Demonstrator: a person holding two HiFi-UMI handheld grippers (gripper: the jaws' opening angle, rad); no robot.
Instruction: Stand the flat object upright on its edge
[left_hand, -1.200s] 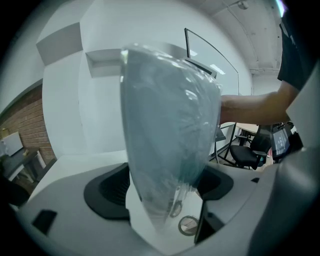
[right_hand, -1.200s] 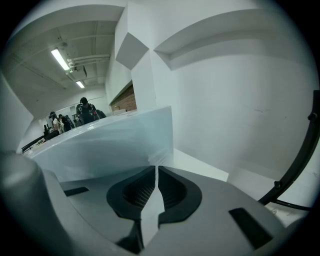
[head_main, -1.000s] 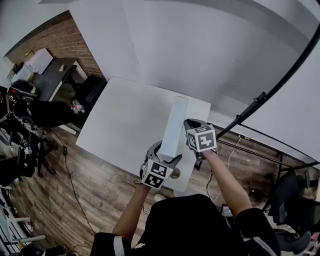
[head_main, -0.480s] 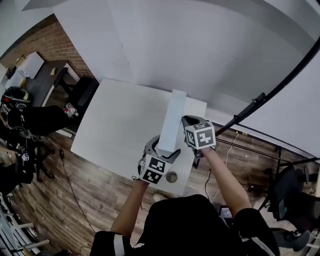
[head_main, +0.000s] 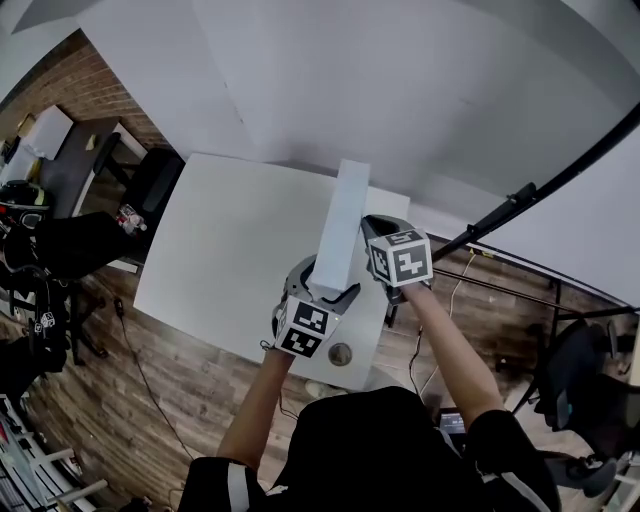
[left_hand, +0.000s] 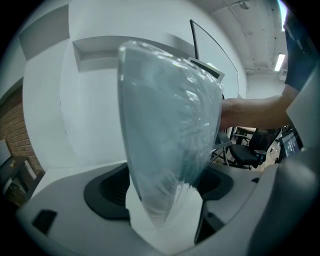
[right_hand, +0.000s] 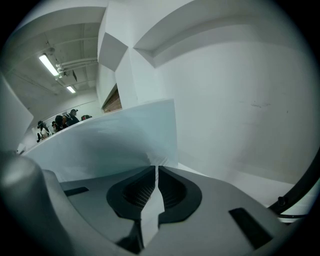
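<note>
Two hand-held grippers at lower centre, left gripper pinching the near end of one flat white object, right gripper clamping its right edge, object slanting mid-frame over one white table, one brick wall showing upper left.

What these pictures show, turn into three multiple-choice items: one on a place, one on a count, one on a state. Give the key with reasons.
1. Where is the flat object?
A) on the floor
B) in the grippers, over the white table
C) on a chair

2. How many grippers hold it?
A) none
B) one
C) two

3. How do the jaws of the right gripper stand?
A) wide apart, empty
B) shut on the object's edge
C) out of every view

Key: 1 B, the head view shows it held over the tabletop. 2 C, the left gripper clamps its near end and the right its side. 3 B, the right gripper view shows them nearly together on a thin edge.
</note>
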